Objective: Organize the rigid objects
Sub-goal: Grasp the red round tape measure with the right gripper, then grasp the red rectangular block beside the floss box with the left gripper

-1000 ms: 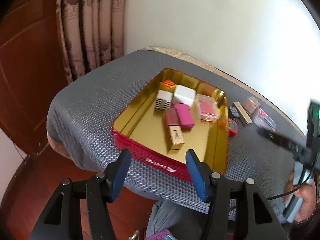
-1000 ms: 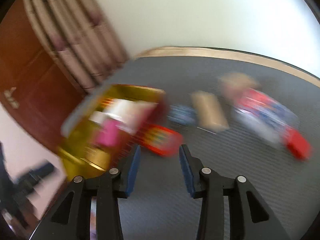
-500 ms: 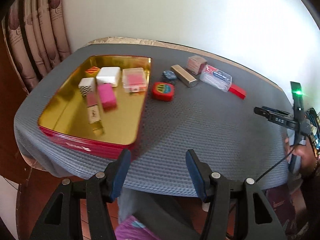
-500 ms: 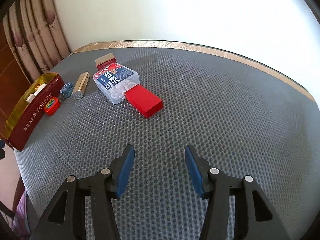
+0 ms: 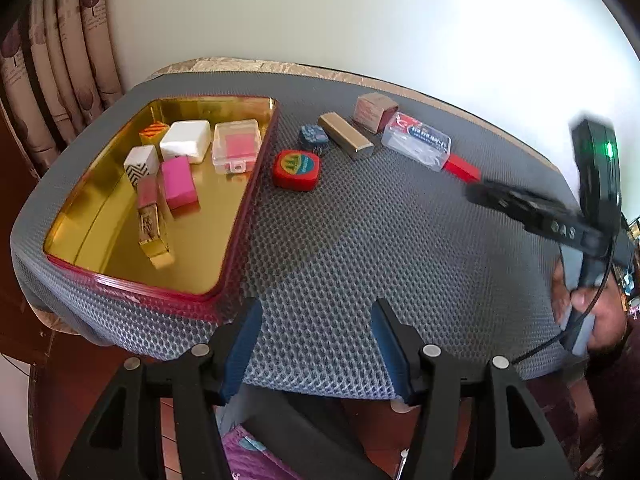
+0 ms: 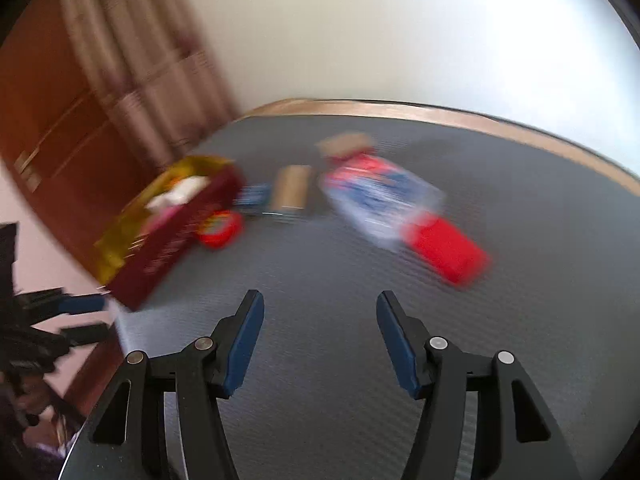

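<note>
A gold tin tray with a red rim [image 5: 236,216] sits on the left of the grey mat and holds several small boxes, among them a pink one [image 5: 179,180] and a clear case [image 5: 236,146]. To its right on the mat lie a red round-cornered tin [image 5: 297,169], a small blue item [image 5: 313,136], a gold bar [image 5: 346,140], a brown box [image 5: 375,112], a clear labelled case [image 5: 416,145] and a red box [image 5: 462,169]. My left gripper [image 5: 316,344] is open and empty at the mat's near edge. My right gripper [image 6: 320,340] is open and empty above the mat; its view is blurred.
The right gripper's body and the hand holding it show at the right of the left wrist view [image 5: 576,232]. A curtain [image 5: 60,60] and a brown wooden door stand to the left. A white wall is behind the table. The mat's near edge drops off to the floor.
The left view has moved closer to the table. The right gripper has swung left, so the tray and red tin are back in its blurred view. Both grippers stay open.
</note>
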The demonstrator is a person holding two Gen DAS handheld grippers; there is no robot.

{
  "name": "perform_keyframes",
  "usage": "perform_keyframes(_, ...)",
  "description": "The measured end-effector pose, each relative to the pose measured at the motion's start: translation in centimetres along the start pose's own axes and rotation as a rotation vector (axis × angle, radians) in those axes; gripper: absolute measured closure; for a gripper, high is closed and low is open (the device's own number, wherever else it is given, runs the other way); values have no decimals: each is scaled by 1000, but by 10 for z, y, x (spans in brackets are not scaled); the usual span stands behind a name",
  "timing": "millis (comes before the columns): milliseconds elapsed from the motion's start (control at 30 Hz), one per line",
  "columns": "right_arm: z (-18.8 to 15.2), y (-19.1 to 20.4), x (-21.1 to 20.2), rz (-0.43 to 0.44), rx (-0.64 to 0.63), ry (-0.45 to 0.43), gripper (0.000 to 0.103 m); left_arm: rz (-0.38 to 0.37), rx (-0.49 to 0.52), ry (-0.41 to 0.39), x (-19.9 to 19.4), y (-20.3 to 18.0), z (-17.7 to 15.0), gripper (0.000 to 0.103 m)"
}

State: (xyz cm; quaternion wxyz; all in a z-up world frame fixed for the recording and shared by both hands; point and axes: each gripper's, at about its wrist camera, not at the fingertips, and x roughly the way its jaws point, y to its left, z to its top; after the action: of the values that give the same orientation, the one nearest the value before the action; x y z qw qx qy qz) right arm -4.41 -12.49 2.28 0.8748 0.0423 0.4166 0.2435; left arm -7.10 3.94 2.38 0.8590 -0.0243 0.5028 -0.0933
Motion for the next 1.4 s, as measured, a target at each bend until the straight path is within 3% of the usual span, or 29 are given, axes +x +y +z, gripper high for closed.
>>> perform_keyframes(67, 16, 33, 22, 74, -104, 30, 46, -3, 4, 9, 2, 1, -3, 45)
perform_keyframes(167, 34, 71, 52, 94, -296, 56, 47, -1, 3, -2, -2, 10, -7, 45)
perform_keyframes(300, 60, 95, 94, 170, -434, 159, 47, -14, -21, -29, -9, 24, -9, 45)
perform_keyframes(533, 77, 128, 135, 171, -656, 309, 48, -73, -55, -13, -3, 35, -7, 45)
perform_keyframes(700, 83, 125, 157, 152, -716, 383, 49, -116, -79, 36, 7, 37, -9, 45)
perform_keyframes(833, 81, 115, 172, 196, -680, 458, 48, -143, -114, 65, 12, 43, -9, 45)
perform_keyframes(900, 81, 115, 172, 188, -664, 447, 57, -154, -137, 72, 15, 47, -9, 45)
perform_keyframes(1033, 75, 106, 163, 131, -578, 406, 58, -162, -178, 106, 21, 53, -10, 45)
perform_keyframes(1167, 49, 75, 121, 85, -405, 328, 58, -167, -185, 108, 21, 52, -13, 45)
perform_keyframes(1267, 23, 30, 72, 34, -240, 247, 58, -160, -160, 116, 19, 44, -19, 45)
perform_keyframes(1400, -25, -42, 9, -129, -40, 178, 58, -126, -69, 119, 17, 24, -25, 45)
